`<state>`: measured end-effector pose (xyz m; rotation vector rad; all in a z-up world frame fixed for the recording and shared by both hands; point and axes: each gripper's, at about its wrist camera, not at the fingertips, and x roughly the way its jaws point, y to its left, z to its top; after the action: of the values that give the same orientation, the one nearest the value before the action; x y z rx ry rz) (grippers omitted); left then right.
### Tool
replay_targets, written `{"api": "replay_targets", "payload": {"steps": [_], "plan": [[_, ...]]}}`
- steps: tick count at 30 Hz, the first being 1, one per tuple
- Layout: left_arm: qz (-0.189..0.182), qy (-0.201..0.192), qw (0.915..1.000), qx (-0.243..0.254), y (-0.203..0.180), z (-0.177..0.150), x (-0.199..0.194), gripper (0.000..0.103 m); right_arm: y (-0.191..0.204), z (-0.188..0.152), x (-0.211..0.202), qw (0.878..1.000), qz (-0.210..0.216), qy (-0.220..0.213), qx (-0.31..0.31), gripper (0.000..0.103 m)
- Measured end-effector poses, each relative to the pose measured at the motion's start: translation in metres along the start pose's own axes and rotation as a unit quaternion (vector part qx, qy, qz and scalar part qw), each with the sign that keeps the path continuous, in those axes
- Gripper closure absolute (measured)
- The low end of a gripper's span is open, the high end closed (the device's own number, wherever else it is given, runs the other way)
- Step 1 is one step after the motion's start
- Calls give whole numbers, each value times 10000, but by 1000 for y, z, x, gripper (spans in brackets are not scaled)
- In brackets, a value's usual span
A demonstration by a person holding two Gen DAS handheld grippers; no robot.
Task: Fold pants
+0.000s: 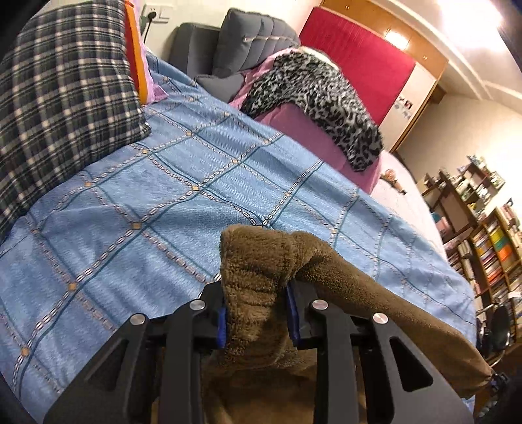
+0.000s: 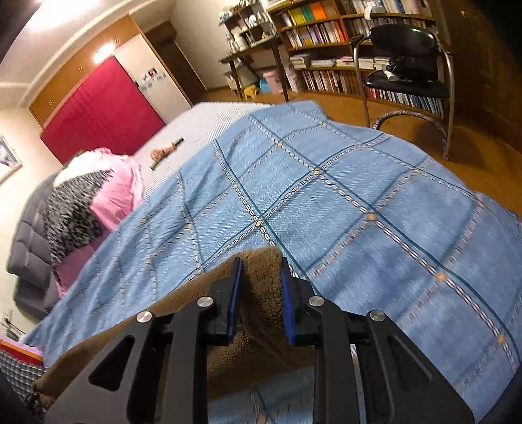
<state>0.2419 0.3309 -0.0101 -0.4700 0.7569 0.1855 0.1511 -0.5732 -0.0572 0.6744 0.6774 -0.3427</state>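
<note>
The pants [image 1: 261,261] are brown and fleecy. My left gripper [image 1: 256,303] is shut on a bunched end of them, held above the blue checked bedspread [image 1: 163,182]; the fabric stretches away to the lower right. In the right wrist view my right gripper [image 2: 261,280] is shut on another corner of the pants [image 2: 261,261], whose edge runs off to the lower left, also lifted above the bedspread [image 2: 359,202].
A plaid pillow [image 1: 65,98] lies at the bed's left. A leopard-print blanket [image 1: 326,98] on pink bedding and a grey headboard [image 1: 248,36] are at the far side. A black chair [image 2: 407,75], bookshelves [image 2: 326,29] and wooden floor lie beyond the bed edge.
</note>
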Motion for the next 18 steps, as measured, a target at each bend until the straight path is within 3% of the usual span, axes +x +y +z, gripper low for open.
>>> {"api": "replay_targets", "payload": {"steps": [8,12,18], "plan": [[-400,-248,9982,-382,50,-51,-80,77,-58,-55,-92,9982,386,-303,357,81],[-615,-411,9963,-440,76,-87,-116,77,-93,-100,-135,9964,598,-369,472,81],[-686,-250,9954,-619,111,-140,-129,76,-131,-163,-168,9958,774,-278,408,81]]}}
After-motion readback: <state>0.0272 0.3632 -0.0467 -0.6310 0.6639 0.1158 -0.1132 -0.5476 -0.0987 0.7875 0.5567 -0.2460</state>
